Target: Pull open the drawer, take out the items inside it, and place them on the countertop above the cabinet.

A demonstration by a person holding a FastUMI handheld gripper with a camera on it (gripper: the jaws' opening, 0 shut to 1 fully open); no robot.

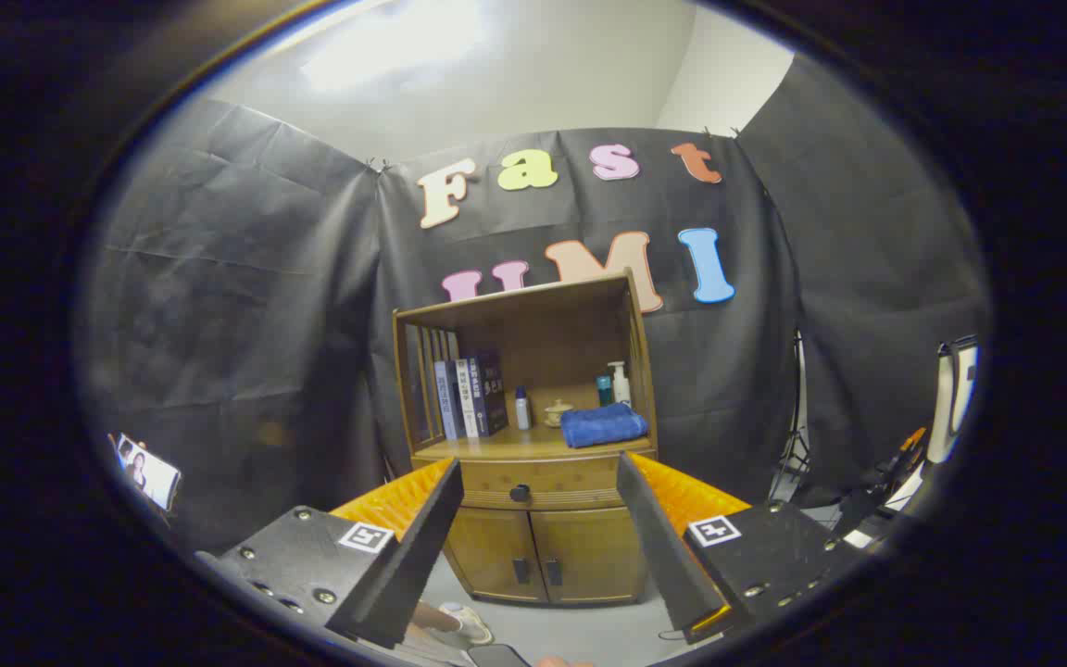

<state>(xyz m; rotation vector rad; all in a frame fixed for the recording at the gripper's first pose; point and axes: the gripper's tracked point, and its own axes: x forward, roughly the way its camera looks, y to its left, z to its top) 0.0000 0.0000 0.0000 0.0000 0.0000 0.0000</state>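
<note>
Meanwhile, the gripper (538,528) is hovering with fingers spread wide and empty, the closed drawer (543,479) and its knob (520,493) lying straight ahead, well beyond them.

Up on the shelf ahead of me, a row of dark books (469,396) stands upright at the left, and just right of them a small spray bottle (522,408). Next along sits a little lidded pot (557,412), pale and squat. Further right, a teal bottle (604,389) and a white pump bottle (621,383) stand side by side at the back. In front of those two lies a folded blue towel (603,425). Far right, a tripod stand (793,454) leans against the booth wall.
</note>
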